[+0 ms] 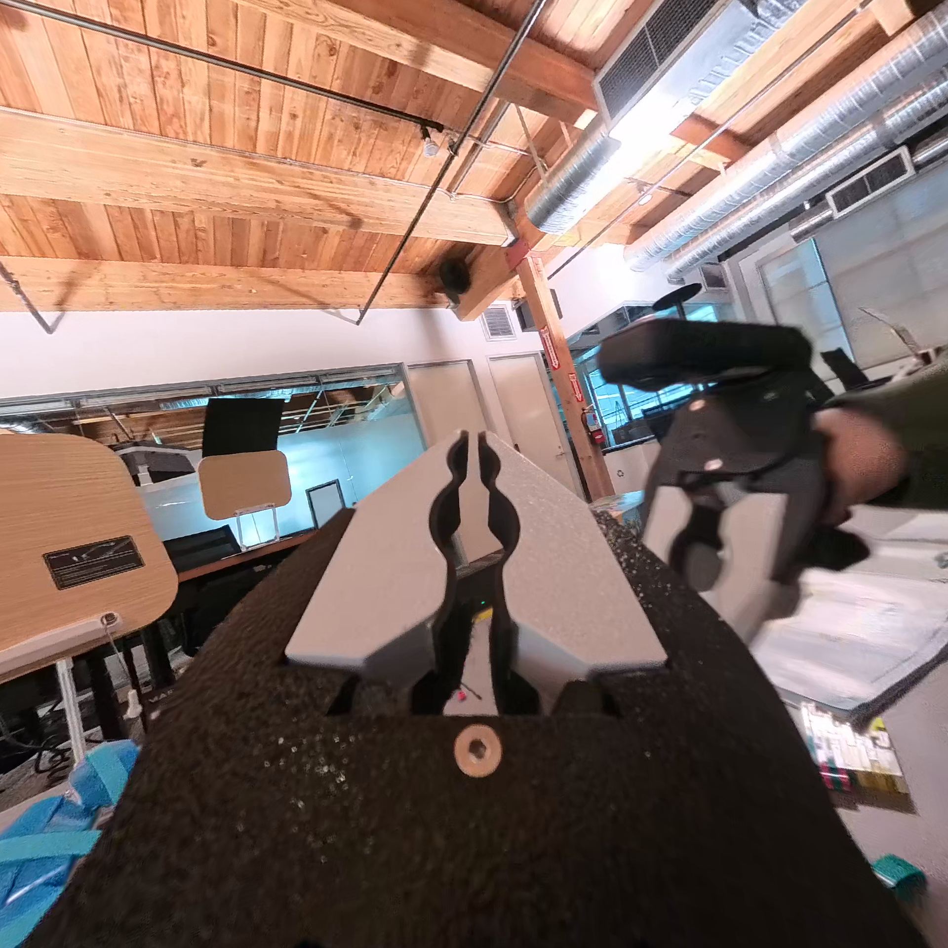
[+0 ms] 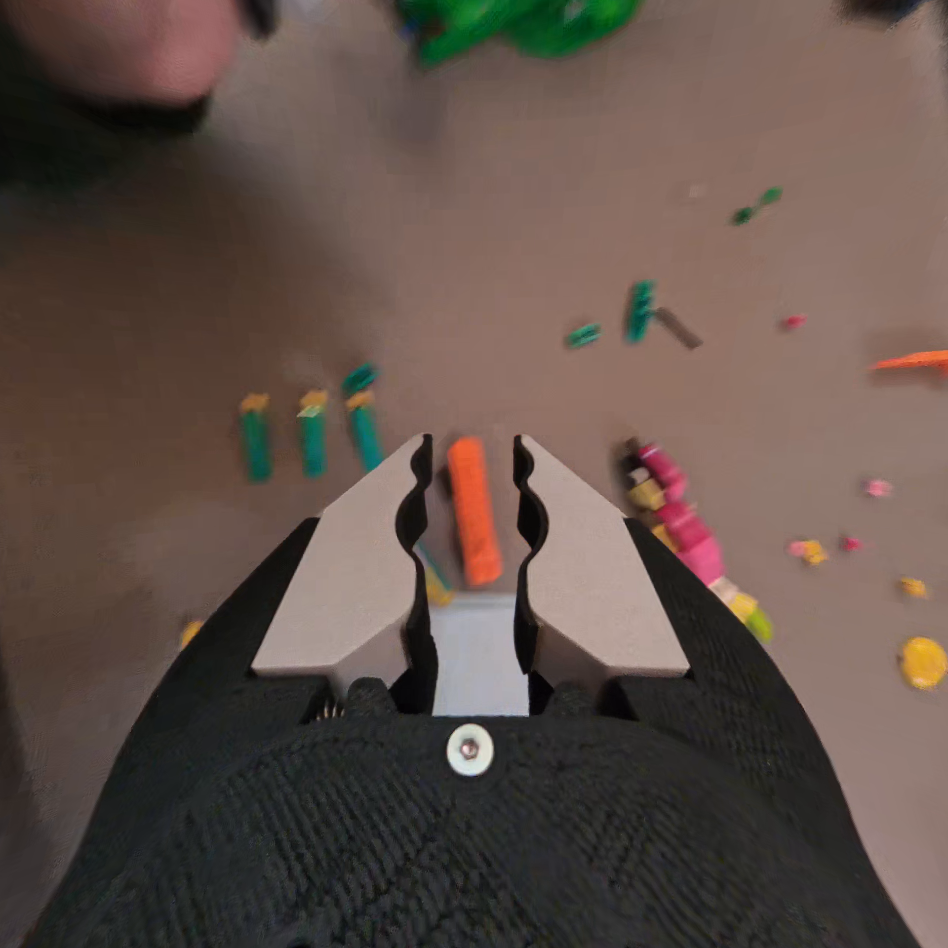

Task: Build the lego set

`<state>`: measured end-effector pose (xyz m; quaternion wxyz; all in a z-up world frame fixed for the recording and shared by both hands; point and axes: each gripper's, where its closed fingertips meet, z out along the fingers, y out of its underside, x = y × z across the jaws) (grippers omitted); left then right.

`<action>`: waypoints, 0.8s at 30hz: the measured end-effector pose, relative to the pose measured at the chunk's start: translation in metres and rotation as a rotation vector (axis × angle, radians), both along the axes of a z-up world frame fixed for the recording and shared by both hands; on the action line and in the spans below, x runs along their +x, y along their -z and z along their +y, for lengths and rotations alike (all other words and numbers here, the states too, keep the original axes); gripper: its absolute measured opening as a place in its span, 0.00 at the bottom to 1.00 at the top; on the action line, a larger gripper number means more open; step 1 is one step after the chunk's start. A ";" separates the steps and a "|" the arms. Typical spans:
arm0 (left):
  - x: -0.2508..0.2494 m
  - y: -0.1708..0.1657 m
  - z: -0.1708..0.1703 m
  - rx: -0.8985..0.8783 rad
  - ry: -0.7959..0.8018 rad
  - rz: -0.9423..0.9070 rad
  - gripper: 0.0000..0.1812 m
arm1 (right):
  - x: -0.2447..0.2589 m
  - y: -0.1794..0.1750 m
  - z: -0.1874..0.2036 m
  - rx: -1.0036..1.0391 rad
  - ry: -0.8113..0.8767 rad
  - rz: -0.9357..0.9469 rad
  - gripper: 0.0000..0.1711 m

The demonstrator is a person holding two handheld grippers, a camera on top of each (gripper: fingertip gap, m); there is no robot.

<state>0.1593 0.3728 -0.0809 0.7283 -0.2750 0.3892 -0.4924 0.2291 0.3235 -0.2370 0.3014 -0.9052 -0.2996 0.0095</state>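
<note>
In the right wrist view my right gripper [image 2: 473, 439] is open and points down at the table. An orange Lego piece [image 2: 473, 510] lies on the table between and below its fingers. Three teal stems with yellow tips [image 2: 313, 441] lie to the left. A pink and yellow built column [image 2: 677, 523] lies to the right. Small teal pieces [image 2: 638, 318] lie farther off. In the left wrist view my left gripper [image 1: 473, 436] is shut and empty, tilted up toward the ceiling. The right gripper [image 1: 718, 544] shows there too, held in a hand.
A green pile [image 2: 518, 25] lies at the far edge of the table. An orange piece [image 2: 913, 361], a yellow round piece [image 2: 923, 669] and small pink and yellow bits [image 2: 813, 551] lie at the right. A hand [image 2: 128, 51] is at the top left. A booklet [image 1: 851, 754] lies on the table.
</note>
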 end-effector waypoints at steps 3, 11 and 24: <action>-0.001 -0.001 0.002 0.003 -0.007 -0.005 0.00 | 0.015 0.003 0.055 0.075 0.036 0.015 0.14; 0.002 0.002 0.003 0.001 0.001 0.010 0.00 | 0.040 0.055 0.118 -0.096 0.160 0.072 0.08; 0.002 0.003 0.003 -0.009 0.012 0.011 0.00 | -0.053 0.021 -0.079 -0.224 -0.361 0.129 0.04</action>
